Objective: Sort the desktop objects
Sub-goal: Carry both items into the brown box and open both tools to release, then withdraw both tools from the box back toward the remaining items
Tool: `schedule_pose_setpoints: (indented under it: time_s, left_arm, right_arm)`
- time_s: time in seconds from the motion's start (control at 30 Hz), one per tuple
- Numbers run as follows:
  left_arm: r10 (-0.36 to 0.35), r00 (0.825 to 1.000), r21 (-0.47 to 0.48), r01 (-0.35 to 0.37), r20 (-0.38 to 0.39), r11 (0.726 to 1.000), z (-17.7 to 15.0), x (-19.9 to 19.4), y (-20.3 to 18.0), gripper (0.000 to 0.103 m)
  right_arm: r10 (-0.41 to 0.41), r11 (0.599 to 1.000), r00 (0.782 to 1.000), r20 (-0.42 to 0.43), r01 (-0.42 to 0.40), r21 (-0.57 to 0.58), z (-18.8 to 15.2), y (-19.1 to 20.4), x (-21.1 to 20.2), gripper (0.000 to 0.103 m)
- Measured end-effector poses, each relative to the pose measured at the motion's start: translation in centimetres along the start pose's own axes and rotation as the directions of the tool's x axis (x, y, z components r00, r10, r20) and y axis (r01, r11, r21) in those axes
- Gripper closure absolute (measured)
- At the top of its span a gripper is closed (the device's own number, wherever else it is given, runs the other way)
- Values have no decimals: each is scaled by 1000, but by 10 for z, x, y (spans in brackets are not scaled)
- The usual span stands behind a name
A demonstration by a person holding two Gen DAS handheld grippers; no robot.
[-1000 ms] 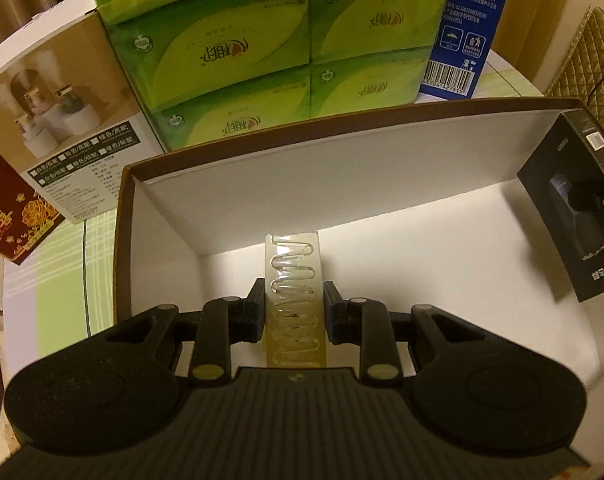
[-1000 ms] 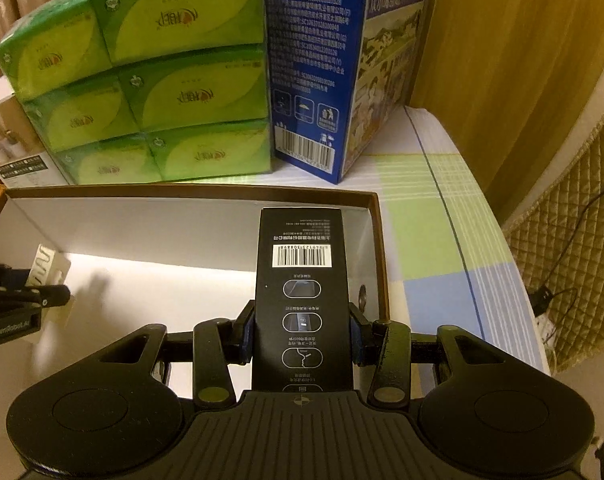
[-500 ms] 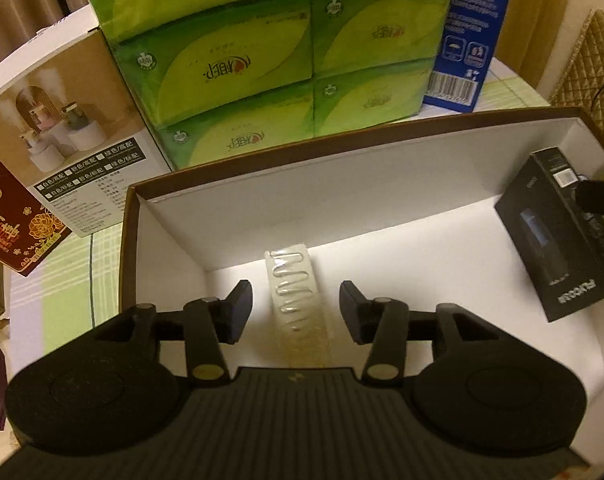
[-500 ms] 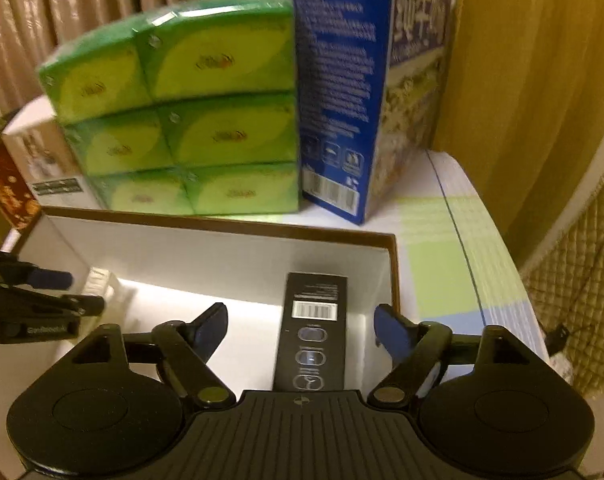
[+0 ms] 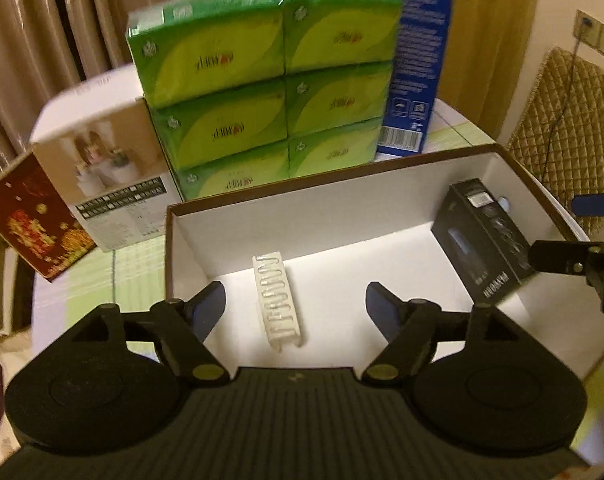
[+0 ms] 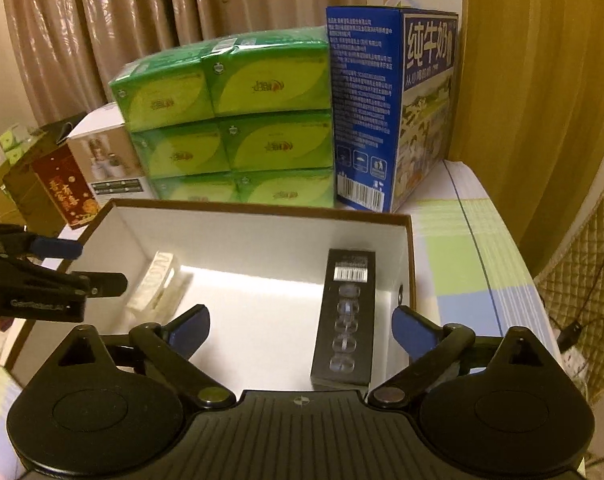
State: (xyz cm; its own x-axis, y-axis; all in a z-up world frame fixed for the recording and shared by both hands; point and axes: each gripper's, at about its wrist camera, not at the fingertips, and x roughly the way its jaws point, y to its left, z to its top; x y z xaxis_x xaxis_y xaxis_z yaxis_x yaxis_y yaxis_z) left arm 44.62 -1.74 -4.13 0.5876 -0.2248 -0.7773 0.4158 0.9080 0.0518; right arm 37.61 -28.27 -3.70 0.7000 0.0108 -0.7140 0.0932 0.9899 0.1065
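left gripper (image 5: 295, 304): spread wide, empty | clear case (image 5: 278, 303) flat in box (image 5: 382, 168), between its fingers | right gripper (image 6: 300, 330): spread, empty | black carton (image 6: 346, 316) flat below, by box's right wall | both apparently sorted

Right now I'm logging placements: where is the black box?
The black box lies inside the white tray, along its right wall, opposite the translucent case.

Clip strip (image 5: 278, 301) left, black carton (image 5: 484, 240) right, inside tray (image 5: 334, 196).
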Motion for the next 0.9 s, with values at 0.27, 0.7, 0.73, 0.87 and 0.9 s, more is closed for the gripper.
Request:
schedule_pose_setpoints:
  time_s: [0.27, 0.7, 0.73, 0.87, 0.9]
  left_arm:
    - [-14, 998, -67, 18, 56, 998, -23, -60, -4, 12]
    - [1, 996, -154, 12, 87, 988, -67, -135, -12, 11]
    - [0, 996, -160, 15, 90, 987, -71, -140, -12, 11]
    - [4, 994, -168, 14, 105, 986, -84, -158, -17, 11]
    - [3, 994, -168, 15, 109, 986, -87, -162, -18, 11]
  right_arm:
    - [9, 999, 1000, 20, -10, 50, -20, 6, -41, 2]
    - [24, 995, 998, 51, -29, 98, -53, 25, -107, 2]
    - [26, 994, 998, 51, -31, 102, -56, 26, -111, 2]
    - [23, 994, 999, 49, -28, 109, -68, 31, -125, 2]
    - [23, 994, 999, 48, -28, 107, -71, 32, -128, 2]
